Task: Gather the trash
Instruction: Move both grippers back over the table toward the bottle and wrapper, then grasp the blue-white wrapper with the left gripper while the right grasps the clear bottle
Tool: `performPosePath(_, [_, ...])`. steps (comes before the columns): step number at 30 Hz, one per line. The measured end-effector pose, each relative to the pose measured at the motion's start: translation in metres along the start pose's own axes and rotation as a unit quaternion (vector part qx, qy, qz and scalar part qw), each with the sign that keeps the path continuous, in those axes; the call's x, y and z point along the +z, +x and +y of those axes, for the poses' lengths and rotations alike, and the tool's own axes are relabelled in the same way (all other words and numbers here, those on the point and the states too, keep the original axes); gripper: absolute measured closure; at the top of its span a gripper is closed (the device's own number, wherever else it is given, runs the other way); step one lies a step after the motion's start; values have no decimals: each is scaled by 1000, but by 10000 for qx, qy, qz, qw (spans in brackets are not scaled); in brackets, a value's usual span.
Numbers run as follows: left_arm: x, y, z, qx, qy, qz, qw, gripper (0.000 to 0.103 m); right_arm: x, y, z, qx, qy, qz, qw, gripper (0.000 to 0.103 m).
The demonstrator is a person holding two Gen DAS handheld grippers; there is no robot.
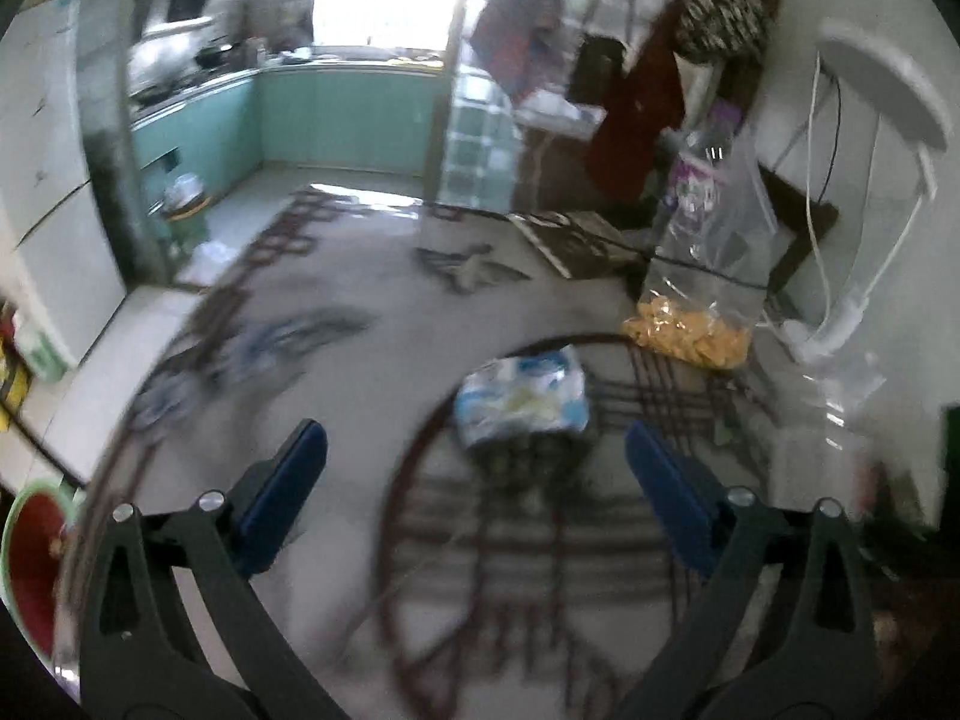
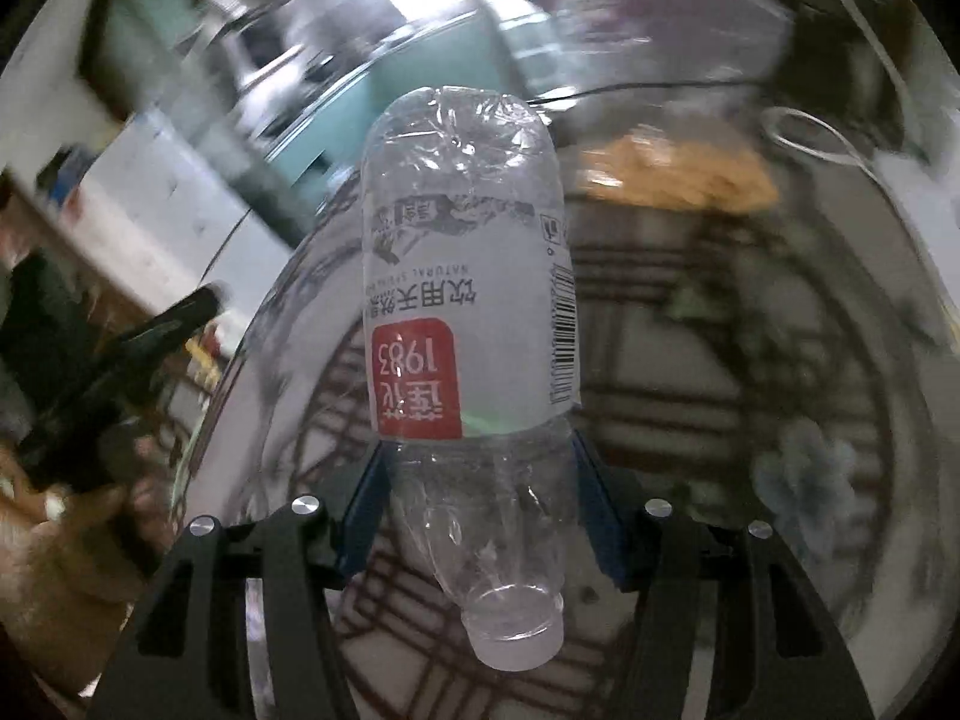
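Note:
My right gripper (image 2: 480, 450) is shut on an empty clear plastic bottle (image 2: 468, 312) with a white and red label, cap end toward the camera, held above the round patterned glass table (image 2: 750, 420). My left gripper (image 1: 477, 450) is open and empty above the same table (image 1: 360, 372). A crumpled blue and white wrapper (image 1: 522, 396) lies on the table just ahead, between the left gripper's blue fingertips (image 1: 300, 450). A clear bag of yellow snacks (image 1: 696, 324) stands behind it, blurred in the right wrist view (image 2: 678, 174).
A white desk lamp (image 1: 882, 84) with its cord stands at the table's right. A red and green bowl (image 1: 30, 564) sits at the left edge. A kitchen with teal cabinets (image 1: 336, 114) lies beyond. The other gripper (image 2: 120, 372) shows at left in the right wrist view.

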State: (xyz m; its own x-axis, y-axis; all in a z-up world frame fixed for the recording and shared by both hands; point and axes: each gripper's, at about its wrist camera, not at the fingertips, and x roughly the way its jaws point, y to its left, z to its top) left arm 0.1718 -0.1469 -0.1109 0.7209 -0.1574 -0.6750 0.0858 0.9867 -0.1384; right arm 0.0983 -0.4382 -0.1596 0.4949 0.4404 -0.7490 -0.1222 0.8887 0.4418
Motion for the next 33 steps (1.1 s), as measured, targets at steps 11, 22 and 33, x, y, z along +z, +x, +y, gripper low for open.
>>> performPosePath(11, [1, 132, -21, 183, 264, 528, 9981, 5, 5, 22, -9, -20, 579, -46, 9983, 47])
performPosePath(22, [1, 147, -14, 6, -36, 591, 9982, 31, 10, 40, 0, -46, 466, -36, 9989, 47])
performPosePath(33, [18, 77, 1, -149, -107, 394, 9991, 76, 9, 21, 47, -52, 120, -291, 9995, 47])
